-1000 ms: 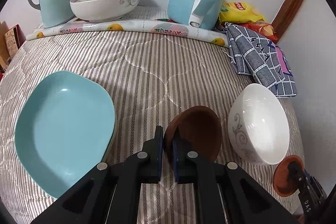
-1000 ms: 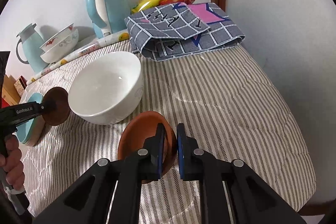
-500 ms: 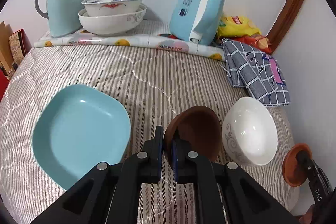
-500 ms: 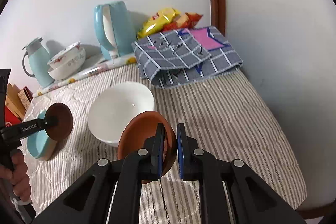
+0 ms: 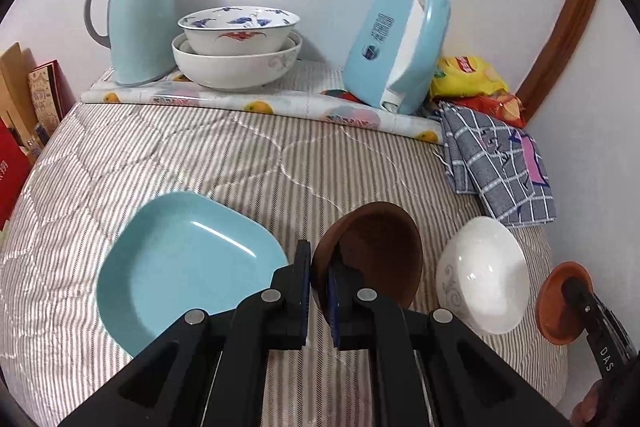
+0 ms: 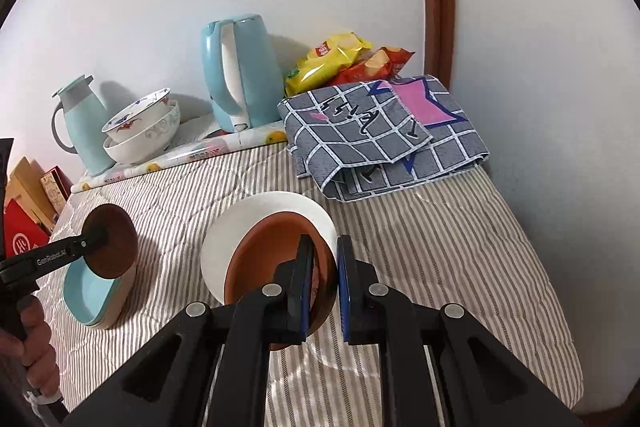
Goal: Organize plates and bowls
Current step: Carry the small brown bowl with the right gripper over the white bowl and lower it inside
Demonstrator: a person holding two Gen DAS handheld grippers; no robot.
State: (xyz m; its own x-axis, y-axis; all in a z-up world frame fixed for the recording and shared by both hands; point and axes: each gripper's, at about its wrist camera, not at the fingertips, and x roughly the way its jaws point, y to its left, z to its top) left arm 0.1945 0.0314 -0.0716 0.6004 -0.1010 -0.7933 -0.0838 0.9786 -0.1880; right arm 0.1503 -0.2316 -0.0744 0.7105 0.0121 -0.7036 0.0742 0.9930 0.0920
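Note:
My left gripper (image 5: 318, 283) is shut on the rim of a dark brown bowl (image 5: 376, 251), held above the striped cloth beside a light blue plate (image 5: 188, 263). My right gripper (image 6: 322, 279) is shut on the rim of an orange-brown bowl (image 6: 268, 259), held in front of a white bowl (image 6: 248, 223) that rests on the cloth. In the left wrist view the white bowl (image 5: 484, 275) lies right of my brown bowl, and the orange-brown bowl (image 5: 560, 303) shows at the far right. In the right wrist view the dark brown bowl (image 6: 114, 247) hangs over the blue plate (image 6: 92, 291).
Two stacked patterned bowls (image 5: 236, 47), a blue jug (image 5: 136, 15) and a blue kettle (image 5: 396, 47) stand at the back on a fruit-print mat (image 5: 256, 103). A folded checked cloth (image 5: 496, 163) and snack bags (image 5: 468, 79) lie at the back right. Boxes (image 5: 24, 115) stand at the left.
Both grippers have risen and drawn back with their bowls. The right gripper's bowl now hangs in front of the white bowl instead of beside it.

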